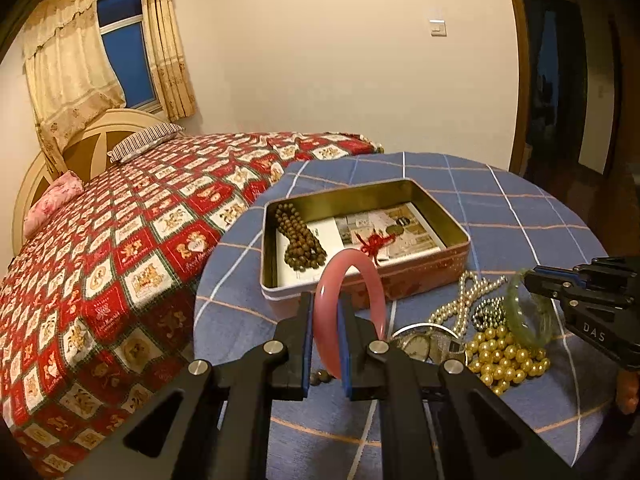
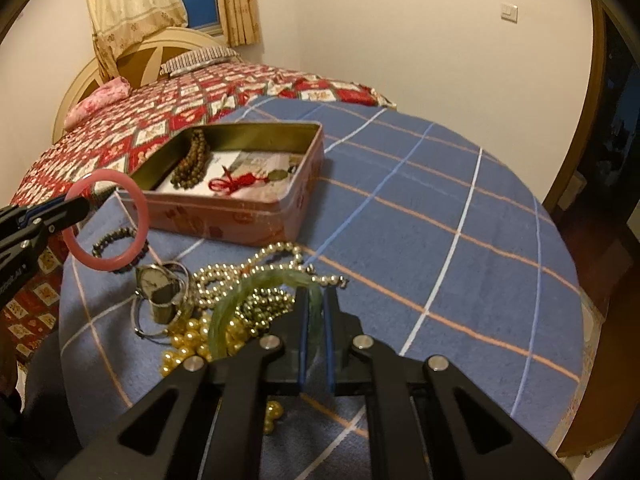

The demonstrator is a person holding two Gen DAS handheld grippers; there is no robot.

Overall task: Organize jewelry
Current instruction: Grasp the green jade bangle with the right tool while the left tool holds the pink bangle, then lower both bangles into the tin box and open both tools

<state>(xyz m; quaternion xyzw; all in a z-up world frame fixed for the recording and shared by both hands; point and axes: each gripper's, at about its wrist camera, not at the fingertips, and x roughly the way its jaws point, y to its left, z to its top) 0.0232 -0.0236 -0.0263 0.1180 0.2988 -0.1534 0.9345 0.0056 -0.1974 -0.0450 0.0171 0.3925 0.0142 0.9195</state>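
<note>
Left tool (image 1: 326, 320) gripping pink bangle (image 1: 352, 280), clear of tin (image 1: 424, 280)

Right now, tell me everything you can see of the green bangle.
The green bangle is a translucent, pale green ring with cloudy streaks, glassy or jade-like in look. It is whole as far as can be seen. The right gripper is shut on its rim, blue pads pressing both sides. It stands tilted on edge over the jewelry pile, above the gold beads and the pearl strand; whether its lower rim touches them cannot be told. It lies outside the tin.
</note>
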